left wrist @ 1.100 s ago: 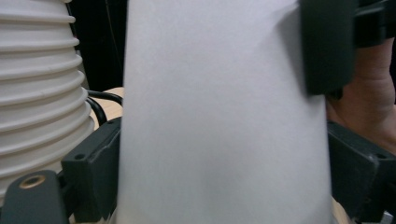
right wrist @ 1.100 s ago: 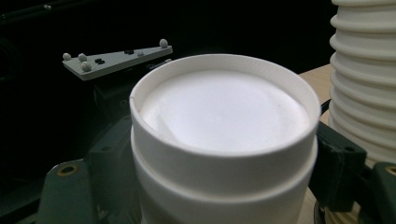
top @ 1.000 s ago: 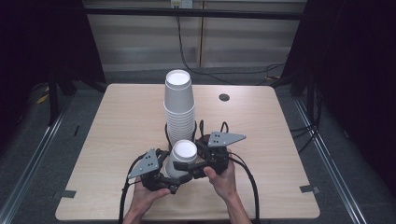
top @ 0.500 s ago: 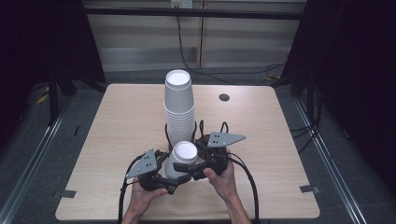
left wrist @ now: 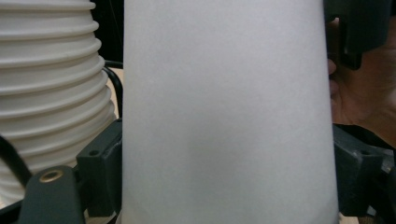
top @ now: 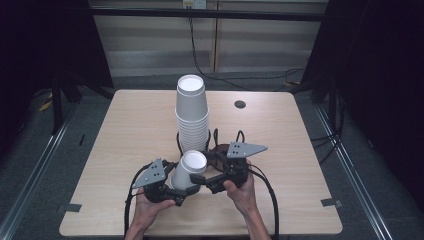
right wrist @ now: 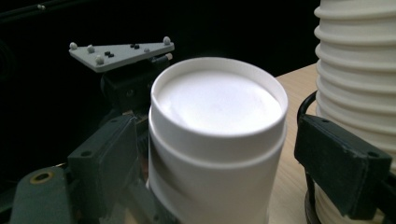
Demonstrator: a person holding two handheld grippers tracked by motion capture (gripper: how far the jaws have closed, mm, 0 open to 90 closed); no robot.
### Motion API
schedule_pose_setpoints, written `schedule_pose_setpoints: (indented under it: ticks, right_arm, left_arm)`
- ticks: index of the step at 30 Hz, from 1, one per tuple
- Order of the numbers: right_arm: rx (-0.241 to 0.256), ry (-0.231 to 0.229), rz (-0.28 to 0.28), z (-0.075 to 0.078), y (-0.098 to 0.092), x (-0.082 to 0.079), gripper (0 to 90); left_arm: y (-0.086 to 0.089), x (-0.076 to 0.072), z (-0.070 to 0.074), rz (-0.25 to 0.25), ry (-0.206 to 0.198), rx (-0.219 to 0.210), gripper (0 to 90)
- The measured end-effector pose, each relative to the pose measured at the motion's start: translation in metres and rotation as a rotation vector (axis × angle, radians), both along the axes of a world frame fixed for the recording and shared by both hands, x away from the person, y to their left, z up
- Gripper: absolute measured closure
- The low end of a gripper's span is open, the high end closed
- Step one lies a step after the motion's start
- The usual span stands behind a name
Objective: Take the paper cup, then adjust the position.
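Two grippers are meeting over the near middle of the table (top: 125,130), and we are seeing both of them set about a single upturned white paper cup (top: 189,169) that is leaning a little toward the left. The left gripper (top: 172,192) is sitting low at the cup's wide end, its jaws flanking the wall on either side; in the left gripper view the cup (left wrist: 229,112) is standing between them, though we cannot tell whether the jaws are pressing it. The right gripper (top: 202,181) is coming in from the right, and in the right gripper view its jaws are standing apart with the cup (right wrist: 217,140) between them, a gap showing at the right jaw. Just behind the cup, a tall stack of upturned cups (top: 192,117) is standing, its ribbed rims near both grippers.
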State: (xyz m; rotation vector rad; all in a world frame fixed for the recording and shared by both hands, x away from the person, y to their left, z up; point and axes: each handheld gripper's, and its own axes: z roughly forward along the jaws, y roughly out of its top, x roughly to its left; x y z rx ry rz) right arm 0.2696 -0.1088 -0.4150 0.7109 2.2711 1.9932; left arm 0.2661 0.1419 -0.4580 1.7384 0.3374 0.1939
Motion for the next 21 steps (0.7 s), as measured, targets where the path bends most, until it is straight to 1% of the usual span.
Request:
schedule_pose_setpoints:
  ticks: [2,4,5,7,8,9,10,11,12,13,14,15,16,18,19,20,21]
  right_arm:
    - [-0.002,0.002,0.000,-0.002,-0.002,-0.001,13.0]
    - [-0.012,0.005,-0.020,-0.003,-0.005,-0.002,13.0]
    - [-0.012,0.005,-0.020,-0.003,-0.005,-0.002,13.0]
    - [-0.011,-0.010,-0.008,-0.004,-0.008,-0.004,13.0]
    - [-0.023,-0.015,-0.013,-0.006,-0.010,-0.006,13.0]
    - [-0.023,-0.015,-0.013,-0.006,-0.010,-0.006,13.0]
    - [-0.037,-0.010,-0.016,-0.007,-0.012,-0.007,13.0]
    - [-0.037,-0.010,-0.016,-0.007,-0.012,-0.007,13.0]
    - [-0.043,-0.011,-0.014,-0.008,-0.015,-0.008,13.3]
    - [-0.043,-0.011,-0.014,-0.008,-0.015,-0.008,13.3]
    - [-0.048,-0.010,-0.010,-0.009,-0.016,-0.010,13.3]
    - [-0.048,-0.010,-0.010,-0.009,-0.016,-0.010,13.3]
    - [-0.051,-0.011,-0.008,-0.010,-0.017,-0.010,13.3]
    - [-0.083,-0.002,-0.008,-0.012,-0.017,-0.010,13.4]
    - [-0.111,0.001,-0.010,-0.015,-0.018,-0.011,13.3]
    - [-0.111,0.001,-0.010,-0.015,-0.018,-0.011,13.3]
    - [-0.116,0.001,-0.006,-0.016,-0.019,-0.011,13.3]
  left_arm:
    - [0.002,0.001,0.000,0.005,-0.004,0.015,17.0]
    - [0.004,0.002,0.000,0.007,0.003,0.031,16.9]
    - [0.004,0.002,0.000,0.007,0.003,0.031,16.9]
    - [0.005,0.003,0.000,0.006,0.010,0.047,16.9]
    - [0.007,0.003,0.002,0.011,0.006,0.072,16.9]
    - [0.007,0.003,0.002,0.011,0.006,0.072,16.9]
    - [0.007,0.003,0.003,0.010,0.007,0.086,16.8]
    - [0.008,0.003,0.003,0.005,0.009,0.091,16.8]
    - [0.009,0.004,0.005,0.004,0.005,0.110,16.9]
    - [0.009,0.004,0.005,0.004,0.005,0.110,16.8]
    - [0.010,0.005,0.006,0.003,0.006,0.133,16.8]
    - [0.010,0.005,0.006,0.003,0.006,0.133,16.8]
    - [0.010,0.005,0.006,-0.009,0.005,0.142,16.8]
    - [0.010,0.006,0.007,-0.023,0.005,0.155,16.9]
    - [0.010,0.005,0.007,-0.020,0.006,0.180,16.9]
    - [0.010,0.005,0.007,-0.020,0.006,0.180,16.9]
    - [0.010,0.005,0.007,-0.010,-0.001,0.200,16.9]
